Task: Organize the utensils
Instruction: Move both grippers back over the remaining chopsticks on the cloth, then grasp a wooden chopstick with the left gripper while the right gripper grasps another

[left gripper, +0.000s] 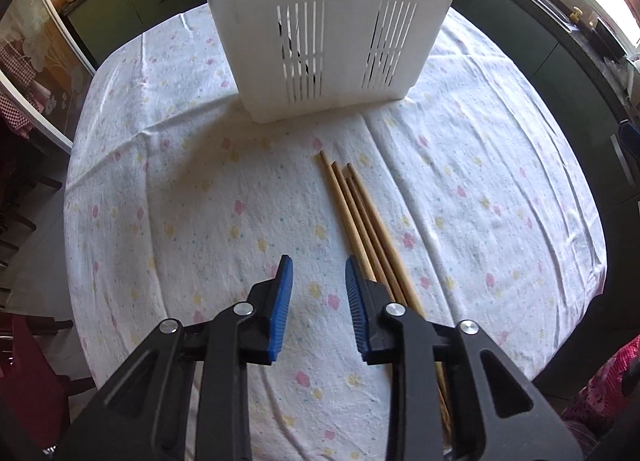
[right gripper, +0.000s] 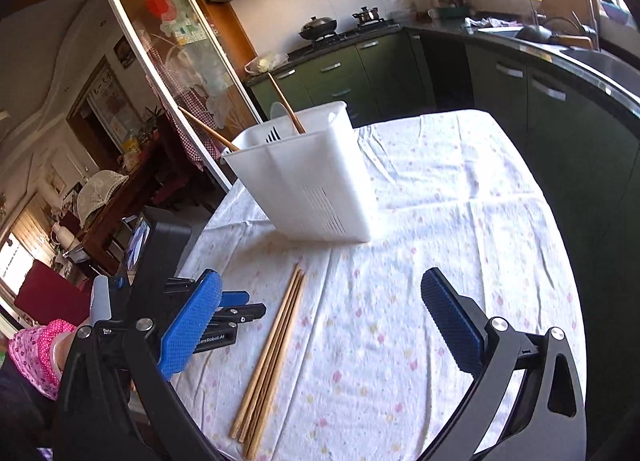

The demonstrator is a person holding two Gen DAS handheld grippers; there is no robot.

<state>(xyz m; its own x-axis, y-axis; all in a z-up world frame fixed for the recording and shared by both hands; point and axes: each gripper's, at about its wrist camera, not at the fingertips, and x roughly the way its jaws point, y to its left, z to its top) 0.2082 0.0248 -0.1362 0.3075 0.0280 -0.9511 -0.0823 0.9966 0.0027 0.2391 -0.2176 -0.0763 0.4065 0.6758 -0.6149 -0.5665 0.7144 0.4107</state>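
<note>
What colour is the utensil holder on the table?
White; the utensil holder shows best in the right wrist view.

Four wooden chopsticks (right gripper: pixel 272 357) lie bundled on the cloth near the upright white caddy (right gripper: pixel 308 177)

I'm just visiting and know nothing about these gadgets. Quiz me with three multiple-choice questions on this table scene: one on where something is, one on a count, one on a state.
1. Where do the loose chopsticks lie?
A. inside the white holder
B. on the flowered tablecloth, in front of the white holder
C. on the kitchen counter

2. How many loose chopsticks are there?
A. two
B. four
C. seven

3. How does the right gripper stand?
A. wide open and empty
B. clamped on a chopstick
C. clamped on the holder

Answers:
1 B: they rest flat on the tablecloth, short of the white holder.
2 B: four tips show side by side in the left wrist view.
3 A: its blue pads stand far apart with only cloth between them.
</note>
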